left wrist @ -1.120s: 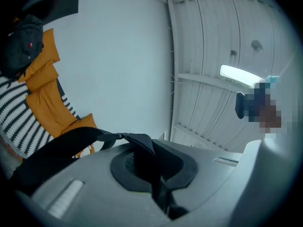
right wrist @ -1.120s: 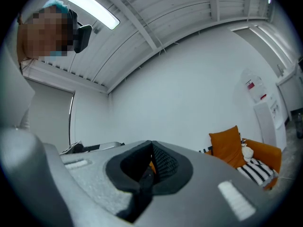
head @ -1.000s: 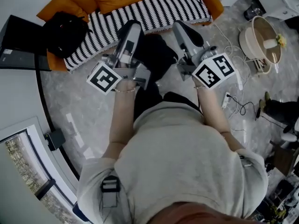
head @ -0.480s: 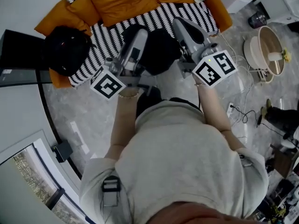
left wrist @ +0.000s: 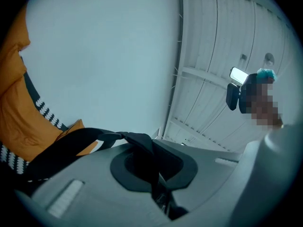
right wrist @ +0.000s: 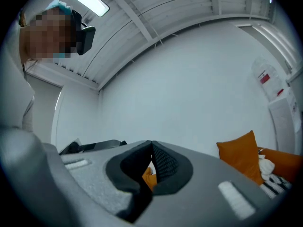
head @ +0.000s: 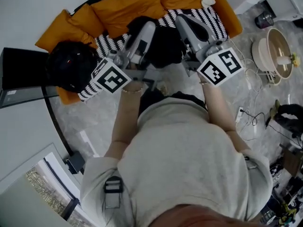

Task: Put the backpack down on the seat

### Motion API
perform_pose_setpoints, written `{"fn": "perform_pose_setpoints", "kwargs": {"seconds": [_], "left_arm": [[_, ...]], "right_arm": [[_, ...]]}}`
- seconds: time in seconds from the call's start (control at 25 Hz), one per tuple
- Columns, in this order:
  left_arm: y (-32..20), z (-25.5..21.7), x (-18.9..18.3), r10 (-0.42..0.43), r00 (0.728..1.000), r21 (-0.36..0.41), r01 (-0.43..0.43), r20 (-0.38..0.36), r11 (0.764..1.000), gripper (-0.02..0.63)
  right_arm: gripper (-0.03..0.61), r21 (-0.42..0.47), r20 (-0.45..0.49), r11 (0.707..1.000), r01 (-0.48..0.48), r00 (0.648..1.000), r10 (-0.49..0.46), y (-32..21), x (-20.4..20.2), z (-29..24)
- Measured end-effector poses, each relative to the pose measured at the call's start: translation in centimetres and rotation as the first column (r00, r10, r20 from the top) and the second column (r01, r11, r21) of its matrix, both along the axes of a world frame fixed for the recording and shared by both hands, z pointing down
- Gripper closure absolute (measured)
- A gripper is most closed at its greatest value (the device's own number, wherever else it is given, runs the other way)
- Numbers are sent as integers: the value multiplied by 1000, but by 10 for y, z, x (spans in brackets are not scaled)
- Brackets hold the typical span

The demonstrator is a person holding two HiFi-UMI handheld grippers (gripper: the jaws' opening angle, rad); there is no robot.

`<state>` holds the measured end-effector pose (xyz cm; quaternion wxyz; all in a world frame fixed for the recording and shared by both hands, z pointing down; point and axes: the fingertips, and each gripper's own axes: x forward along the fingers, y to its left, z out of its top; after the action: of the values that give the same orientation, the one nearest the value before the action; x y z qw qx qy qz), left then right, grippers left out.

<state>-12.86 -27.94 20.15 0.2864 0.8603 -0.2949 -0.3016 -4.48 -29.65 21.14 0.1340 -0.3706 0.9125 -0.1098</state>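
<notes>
The carry is nearly over and the set-down is the step in hand: the black backpack (head: 163, 44) hangs between the two tools at twelve o'clock from the person, over the front of the seat (head: 208, 18), a sofa laid with a black-and-white striped throw and backed by orange cushions (head: 132, 4). The left gripper (head: 146, 30) has its jaws pressed together on a black strap (left wrist: 85, 143) that runs out towards nine o'clock in the left gripper view. The right gripper (head: 187, 23) is likewise clamped, with a fold of black mesh fabric of the bag pinched between its pads in the right gripper view. Both tools point a little upward, so the load seems to dangle from them, not rest on anything (whether its bottom already brushes the throw cannot be told from above). A second dark bag (head: 71, 70) sits at ten o'clock on the sofa's far end, well apart, and a round basket (head: 274, 46) stands on the floor at two o'clock. The next move probably calls for lowering both hands together until the cushion takes the weight, then parting the jaws so that the strap and mesh slip free without dragging the bag off the edge. Compared with a second ago, the person has closed in: then the backpack hung over bare floor short of the sofa's front edge, now it is above the striped throw, with both grips unchanged.
</notes>
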Motion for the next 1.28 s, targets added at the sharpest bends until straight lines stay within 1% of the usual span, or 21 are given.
{"fn": "perform_pose_setpoints", "kwargs": {"seconds": [0.16, 0.32, 0.44, 0.48, 0.56, 0.64, 0.76, 0.84, 0.96, 1.04, 1.28], "left_arm": [[-24, 2, -4, -11, 1000, -13, 10, -7, 1000, 603], [-40, 5, -12, -33, 999, -19, 33, -10, 999, 603], [-57, 9, -19, -52, 998, -25, 51, -47, 998, 603], [-60, 10, -17, -52, 997, -28, 50, -64, 998, 603], [-66, 11, -12, -51, 996, -35, 48, -74, 998, 603], [-79, 12, -9, -54, 996, -45, 51, -68, 998, 603], [-101, 16, -5, -64, 997, -64, 62, -40, 996, 603], [-113, 17, 0, -70, 997, -66, 70, -11, 995, 603], [-133, 20, 4, -81, 997, -69, 81, 7, 994, 603], [-147, 23, 1, -101, 994, -66, 103, 27, 993, 603], [-182, 25, -11, -156, 986, -47, 158, 52, 986, 603]], "right_arm": [[577, -20, 4, 999, -28, 1000, 28, -25, 3, 3], [577, -38, 4, 999, -30, 1000, 30, -37, 5, 10], [577, -50, -5, 999, -19, 1000, 19, -51, 2, 19], [577, -54, -7, 998, -15, 1000, 15, -55, 3, 21], [577, -64, -6, 998, -9, 1000, 9, -62, 5, 24], [577, -72, -5, 997, 1, 1000, -2, -76, 6, 25], [577, -84, -14, 996, 26, 1000, -27, -100, 4, 25], [577, -86, -24, 995, 42, 999, -44, -113, 3, 24], [577, -92, -33, 994, 61, 997, -64, -132, 0, 26], [577, -102, -35, 992, 72, 996, -76, -145, -4, 30], [577, -120, -39, 988, 93, 994, -98, -174, -11, 39]]}}
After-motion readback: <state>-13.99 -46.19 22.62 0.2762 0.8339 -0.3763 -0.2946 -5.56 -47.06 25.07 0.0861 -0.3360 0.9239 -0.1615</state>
